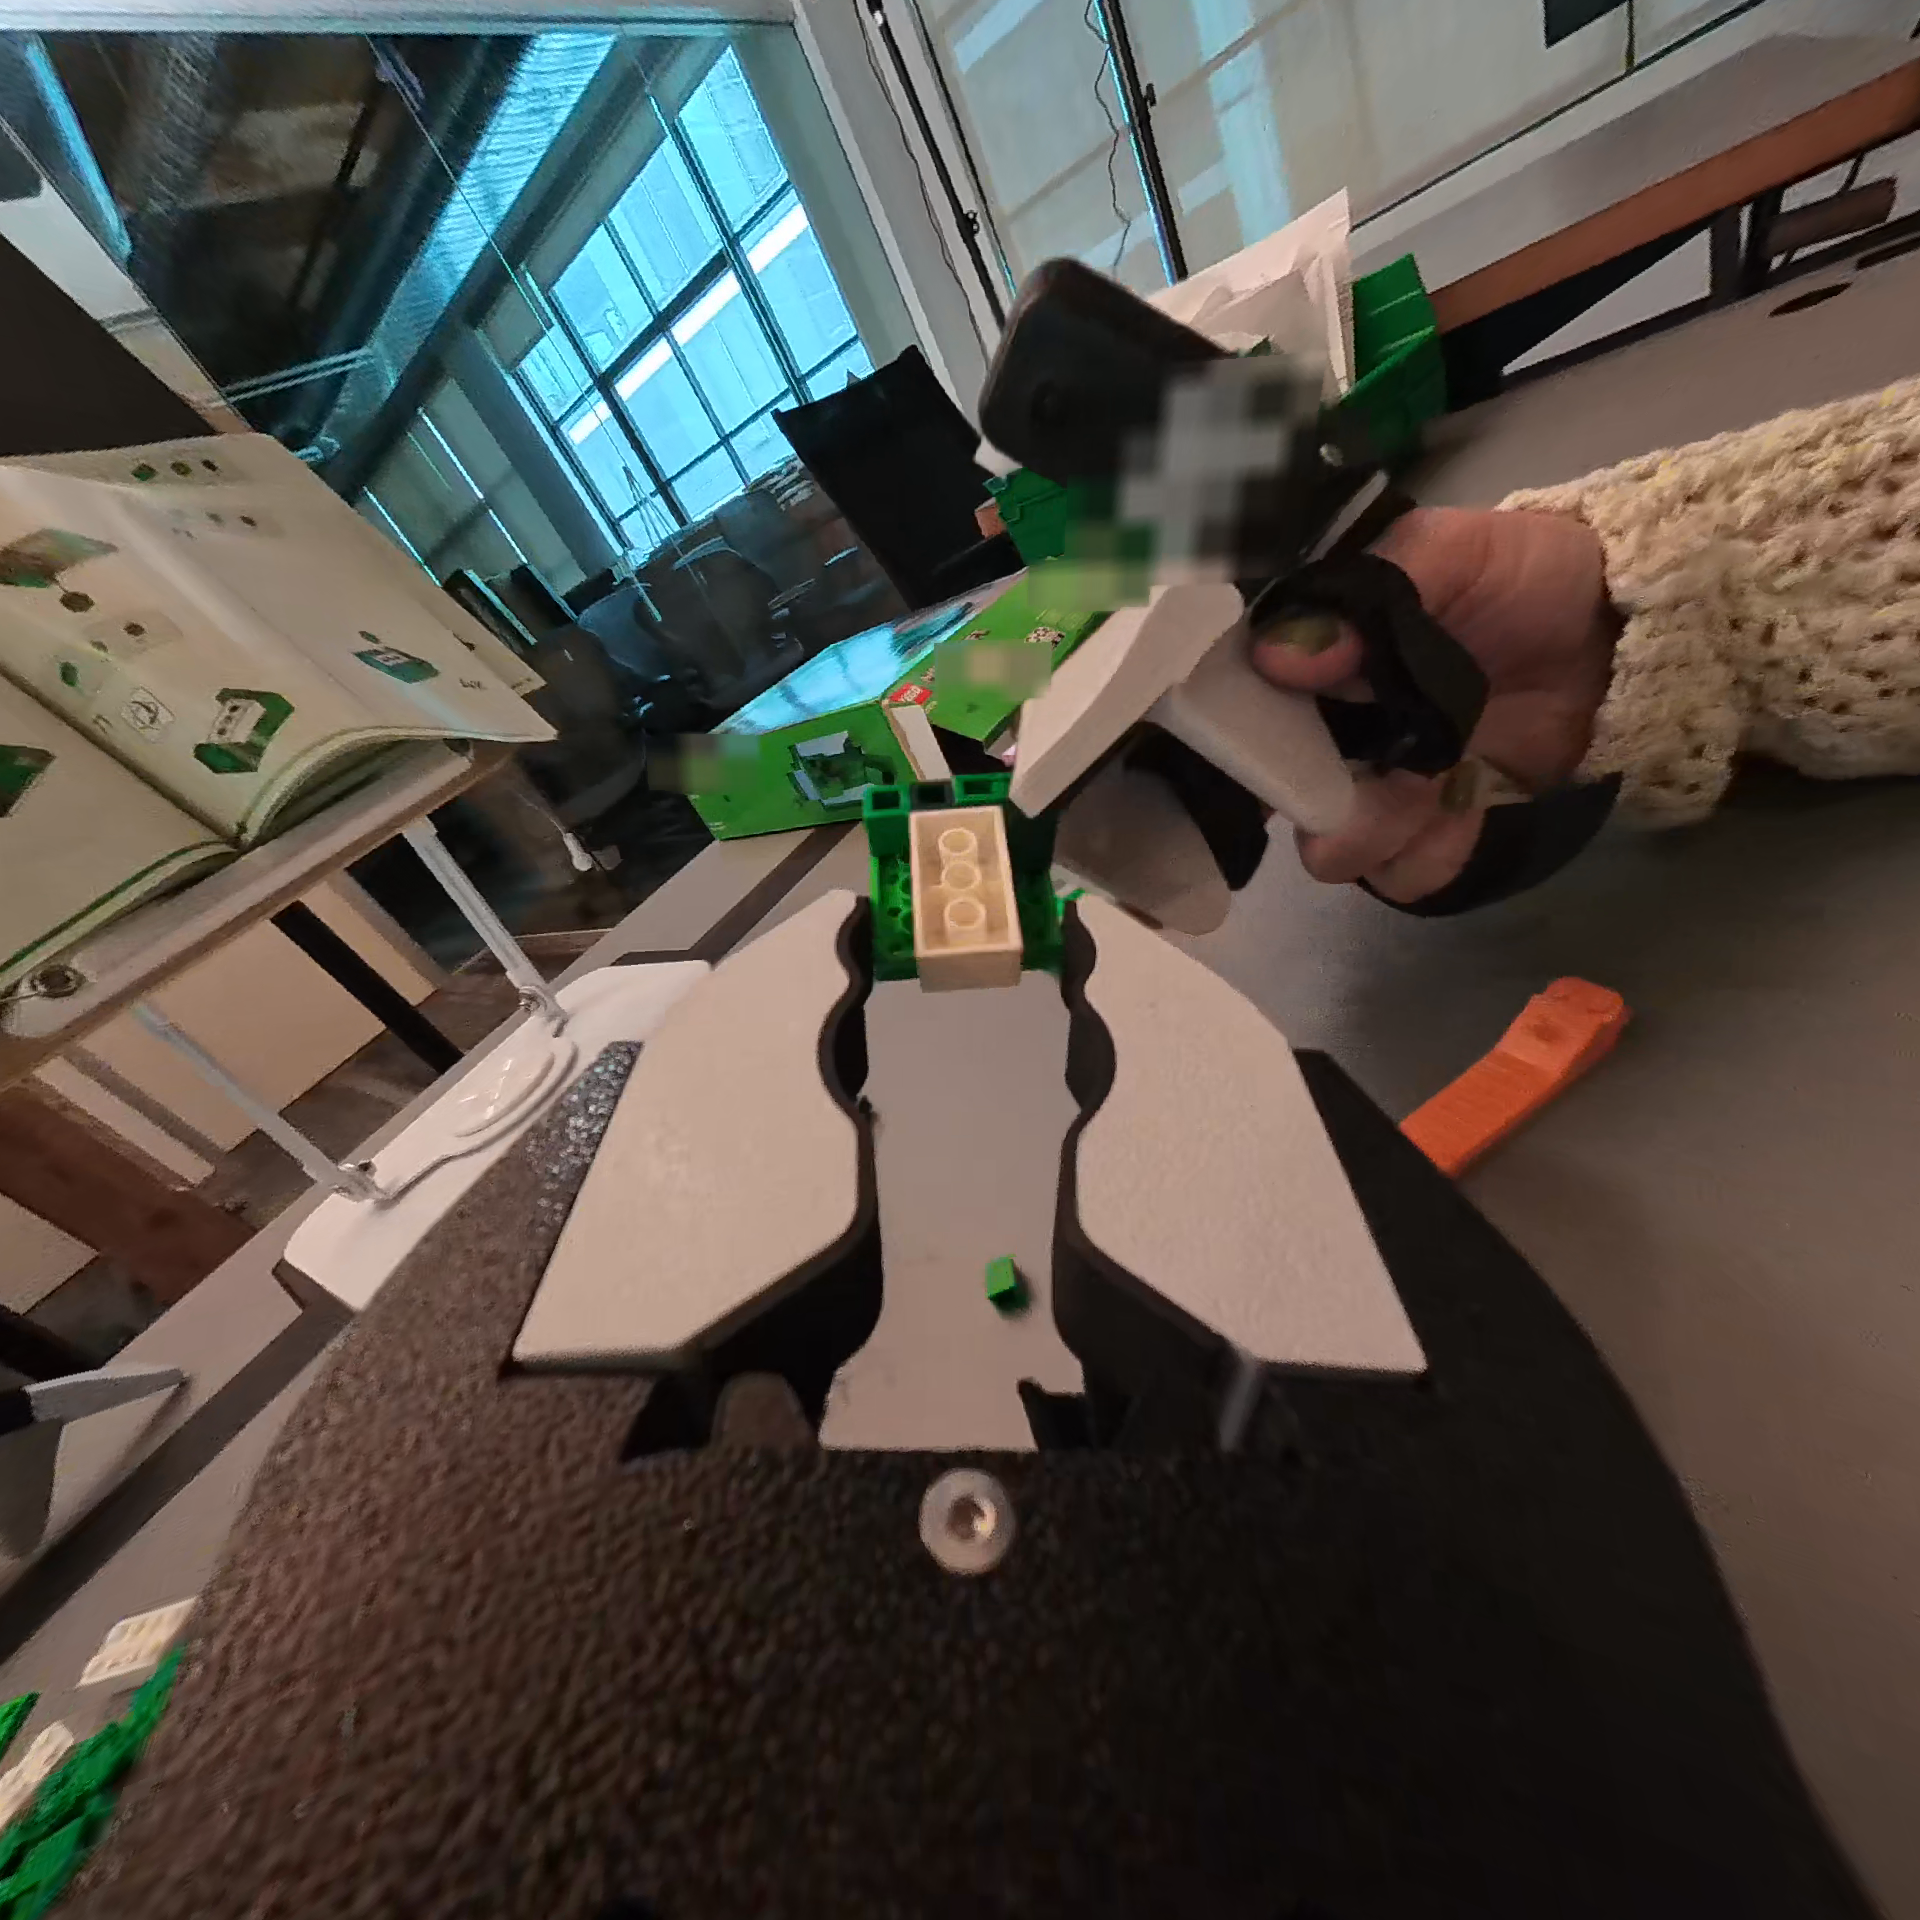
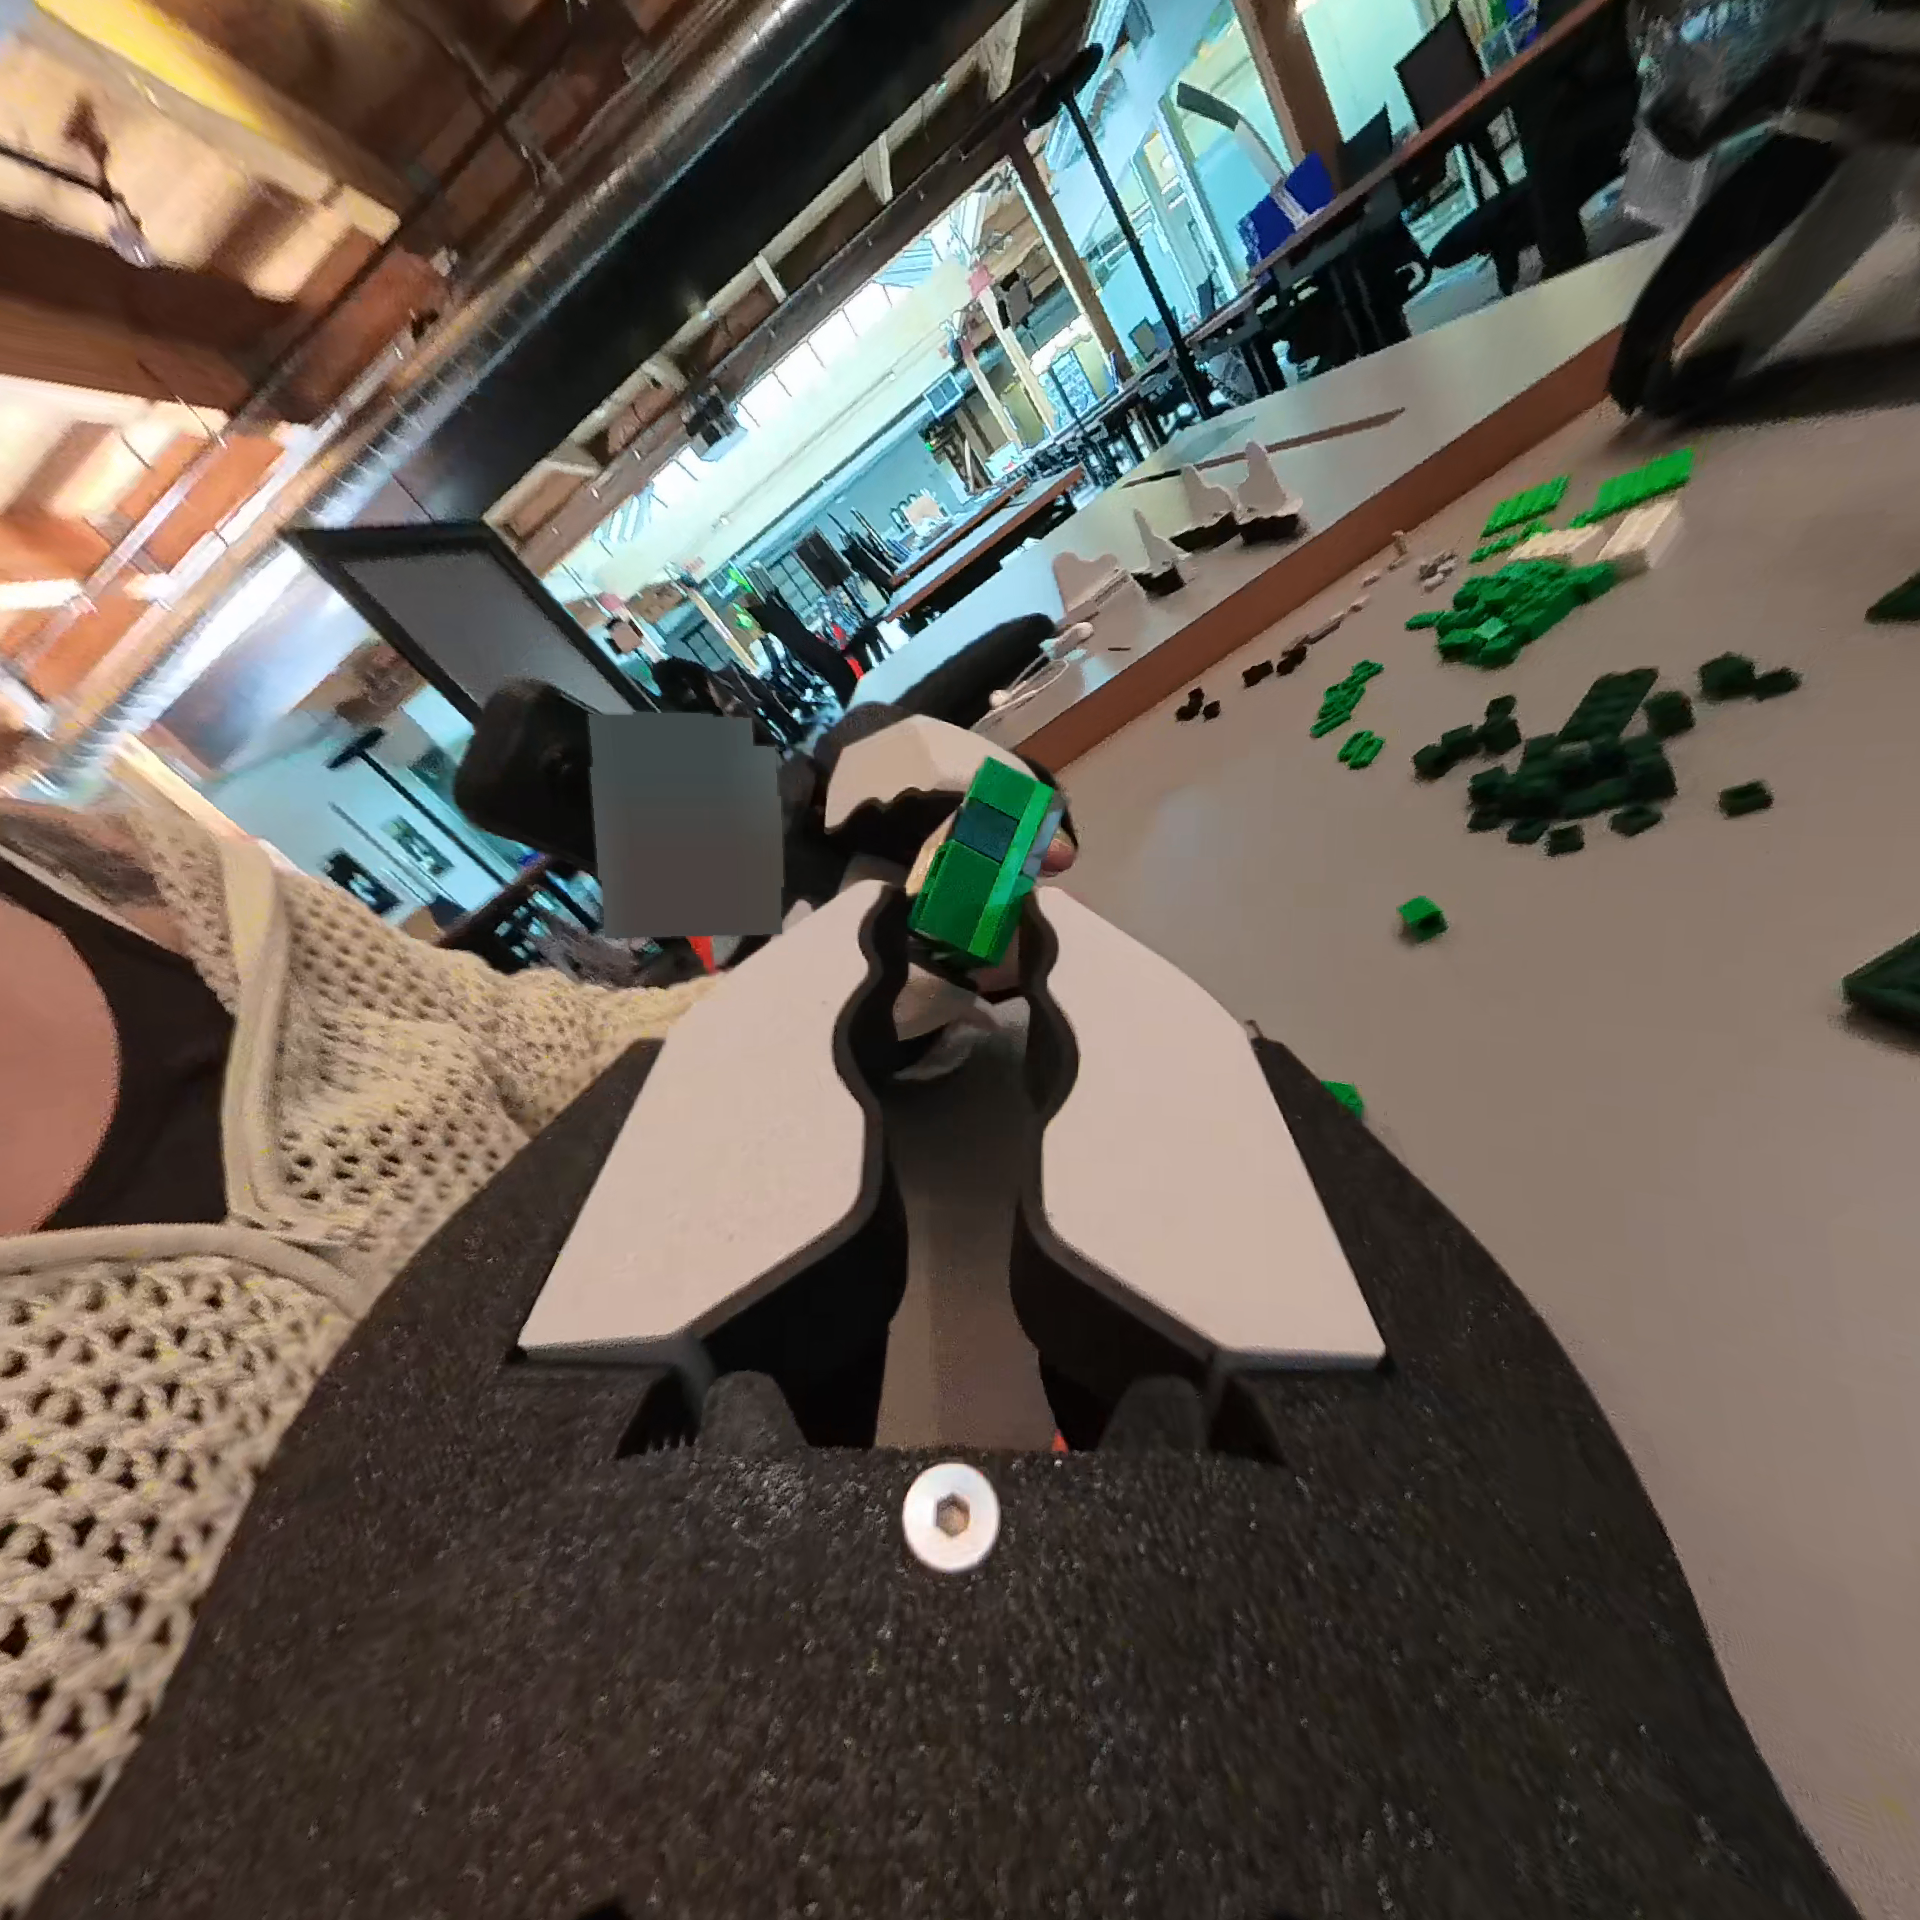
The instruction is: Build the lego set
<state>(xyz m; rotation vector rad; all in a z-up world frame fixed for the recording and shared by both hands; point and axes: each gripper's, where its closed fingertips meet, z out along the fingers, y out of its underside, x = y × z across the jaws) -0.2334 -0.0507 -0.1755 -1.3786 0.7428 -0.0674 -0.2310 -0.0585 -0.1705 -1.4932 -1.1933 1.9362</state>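
My left gripper (image 1: 966,935) is shut on a small green lego assembly (image 1: 894,914) with a white studded brick (image 1: 961,899) on its upper face, held above the grey table (image 1: 1558,1351). My right gripper (image 1: 1049,842), held by a hand in a cream knitted sleeve, reaches in from the right and meets the assembly's far end. In the right wrist view the assembly (image 2: 982,862) sits between the tips of my right gripper (image 2: 961,925), with the jaws partly apart. I cannot tell if they clamp it. One of the left gripper's fingers (image 2: 904,769) shows behind it.
An orange brick separator (image 1: 1517,1081) and a tiny green piece (image 1: 1000,1280) lie on the table. An open instruction booklet (image 1: 208,665) rests on a stand at the left, and a green box (image 1: 821,748) lies behind. Loose green pieces (image 2: 1558,748) and white bricks (image 2: 1621,540) are spread out. My two grippers' fingertips are within a few centimetres of each other.
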